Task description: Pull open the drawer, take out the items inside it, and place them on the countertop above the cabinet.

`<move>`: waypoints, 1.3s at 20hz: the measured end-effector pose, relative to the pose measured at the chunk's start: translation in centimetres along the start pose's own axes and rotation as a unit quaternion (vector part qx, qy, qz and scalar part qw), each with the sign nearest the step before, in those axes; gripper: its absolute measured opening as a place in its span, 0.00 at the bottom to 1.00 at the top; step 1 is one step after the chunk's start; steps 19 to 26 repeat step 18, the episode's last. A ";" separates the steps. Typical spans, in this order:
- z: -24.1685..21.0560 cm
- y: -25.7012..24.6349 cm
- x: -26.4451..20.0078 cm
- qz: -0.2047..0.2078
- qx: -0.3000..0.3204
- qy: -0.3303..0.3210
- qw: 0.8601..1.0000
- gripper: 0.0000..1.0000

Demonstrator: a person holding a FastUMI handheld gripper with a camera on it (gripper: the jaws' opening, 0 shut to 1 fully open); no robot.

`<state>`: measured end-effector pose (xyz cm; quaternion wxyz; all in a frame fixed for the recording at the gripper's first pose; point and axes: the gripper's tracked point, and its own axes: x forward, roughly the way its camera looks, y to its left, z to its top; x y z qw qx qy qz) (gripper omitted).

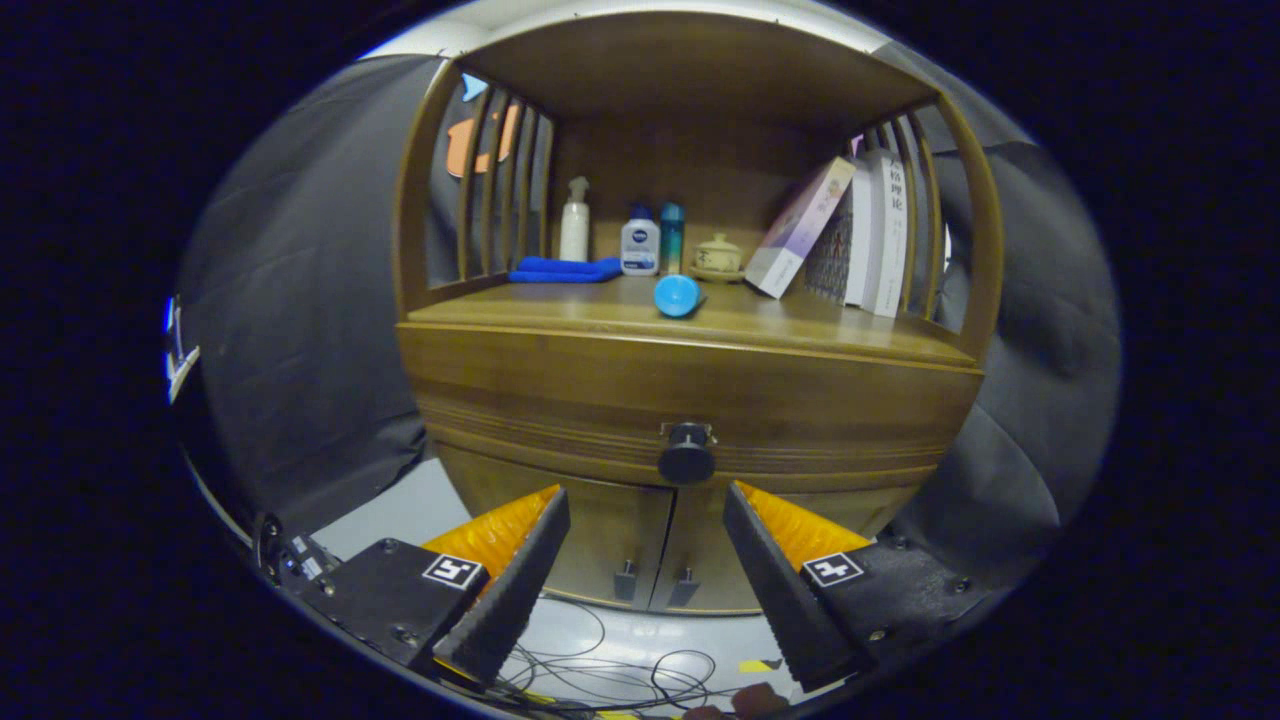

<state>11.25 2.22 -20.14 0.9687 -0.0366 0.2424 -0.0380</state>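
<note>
Fingers [645, 500] spread, closed drawer [690, 400] hides its contents

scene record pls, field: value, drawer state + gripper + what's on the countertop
drawer: closed wooden drawer front, round black knob
gripper: gripper open, fingers apart, knob just ahead between them, not touching
countertop: wooden countertop holds blue round-ended object, folded blue cloth, white pump bottle, leaning books
task stage: drawer not yet pulled

Tool [647, 500] held level, two fingers [520, 580] spread wide apart, tips angled slightly inward, nothing gripped between them.
</note>
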 end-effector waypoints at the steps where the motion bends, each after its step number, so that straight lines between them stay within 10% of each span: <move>1: 0.4 0.2 -1.6 0.004 0.001 -0.011 1.000 1.00; 16: 10.0 0.7 -26.3 0.045 0.000 -0.238 0.970 1.00; 26: 9.7 0.7 -27.9 0.046 0.008 -0.249 0.967 1.00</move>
